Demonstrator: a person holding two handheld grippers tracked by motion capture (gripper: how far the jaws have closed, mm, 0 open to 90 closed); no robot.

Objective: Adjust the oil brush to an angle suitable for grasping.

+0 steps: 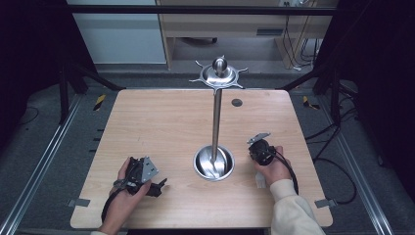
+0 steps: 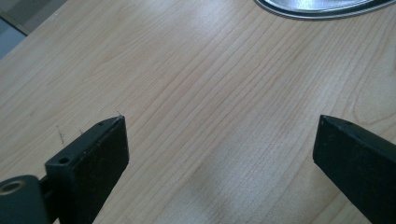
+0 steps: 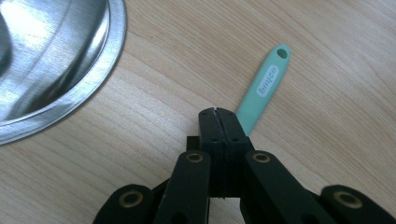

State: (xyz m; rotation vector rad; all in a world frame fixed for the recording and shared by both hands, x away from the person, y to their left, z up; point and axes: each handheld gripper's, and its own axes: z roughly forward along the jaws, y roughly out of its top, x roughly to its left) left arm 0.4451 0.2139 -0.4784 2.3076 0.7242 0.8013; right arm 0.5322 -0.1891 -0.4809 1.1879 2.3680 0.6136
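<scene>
Black jaws of the left gripper point(image 1: 155, 187) are spread wide over bare wood near the table's point(image 1: 161, 122) front edge, while those of the right gripper point(image 3: 218, 112) are pressed together, a mint-green handle point(image 3: 263, 88) lying just behind them. Farther off, a steel stand point(image 1: 215, 117) is seen rising from its round base point(image 1: 213, 163) at mid-table.

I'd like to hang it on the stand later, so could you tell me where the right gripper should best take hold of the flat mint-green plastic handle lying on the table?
Probably mid-length on the flat mint-green plastic handle, below its hanging hole. It lies flat on the wooden table, so come from above with the jaws across its narrow width. The right gripper, now shut, must open first; the handle's lower end is hidden behind it.
</scene>
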